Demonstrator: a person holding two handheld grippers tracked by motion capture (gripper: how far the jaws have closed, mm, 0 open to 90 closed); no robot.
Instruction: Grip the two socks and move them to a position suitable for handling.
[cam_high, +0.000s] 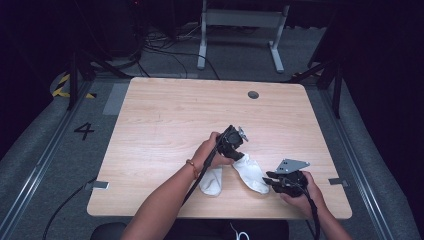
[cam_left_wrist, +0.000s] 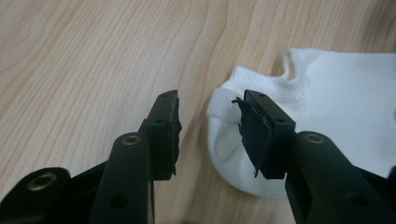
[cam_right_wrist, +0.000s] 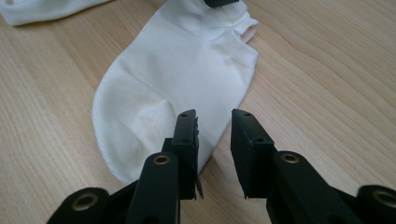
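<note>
Lying flat on the pale wood-grain table (cam_high: 165, 115) are two white knit socks, soft, with ribbed cuffs. The right sock (cam_high: 251, 173) stretches between both grippers; the left sock (cam_high: 212, 181) sits beside the person's left wrist. The left gripper (cam_left_wrist: 208, 122) has its black fingers (cam_left_wrist: 164, 133) released, parted over the ribbed cuff, gripping nothing. The right gripper (cam_right_wrist: 214, 122) hovers at the sock's toe edge, fingers (cam_right_wrist: 187, 149) partly apart, empty.
</note>
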